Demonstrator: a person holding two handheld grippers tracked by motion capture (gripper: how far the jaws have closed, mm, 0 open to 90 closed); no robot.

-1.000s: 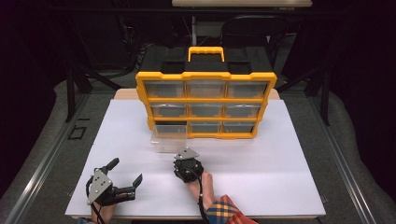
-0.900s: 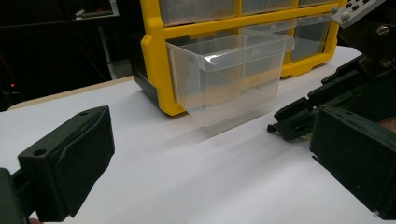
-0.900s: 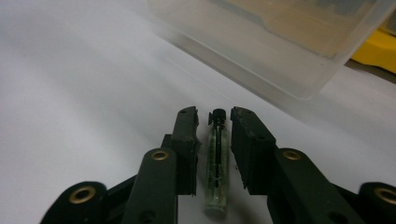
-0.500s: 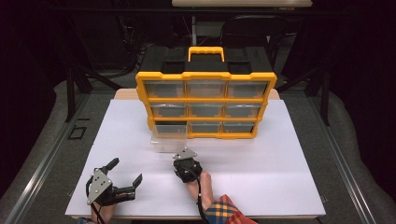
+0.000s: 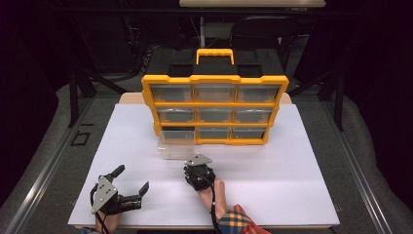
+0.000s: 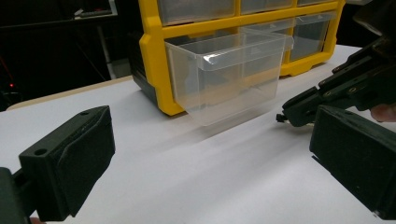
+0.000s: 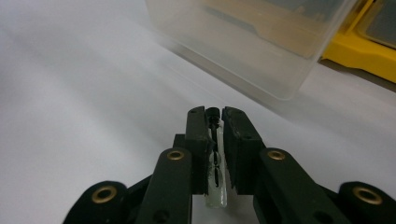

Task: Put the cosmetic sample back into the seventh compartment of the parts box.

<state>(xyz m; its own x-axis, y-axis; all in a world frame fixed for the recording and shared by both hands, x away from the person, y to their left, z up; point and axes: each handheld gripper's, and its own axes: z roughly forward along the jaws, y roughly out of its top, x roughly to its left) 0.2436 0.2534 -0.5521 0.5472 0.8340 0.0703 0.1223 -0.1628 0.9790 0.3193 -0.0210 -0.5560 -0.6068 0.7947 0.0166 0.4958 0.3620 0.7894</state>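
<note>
A yellow organiser (image 5: 215, 104) with clear drawers stands at the back of the white table (image 5: 292, 165). Its bottom-left drawer (image 5: 175, 145) is pulled out and tilts onto the table; it looks empty (image 6: 229, 79). My right gripper (image 5: 196, 166) sits just in front of that drawer (image 7: 261, 42), shut on a small black screw-like part (image 7: 214, 122) with a clear sliver beside it. My left gripper (image 5: 131, 179) rests near the front left edge, jaws wide open with nothing between them (image 6: 212, 177). The right gripper's tip (image 6: 299, 107) shows in the left gripper view.
The organiser's other drawers (image 5: 214, 92) are pushed in, and a yellow handle (image 5: 215, 52) tops it. The organiser frame (image 7: 359, 53) lies right behind the pulled-out drawer. Bare white table spreads to the right (image 5: 272, 185). A plaid sleeve (image 5: 236, 222) enters at the bottom.
</note>
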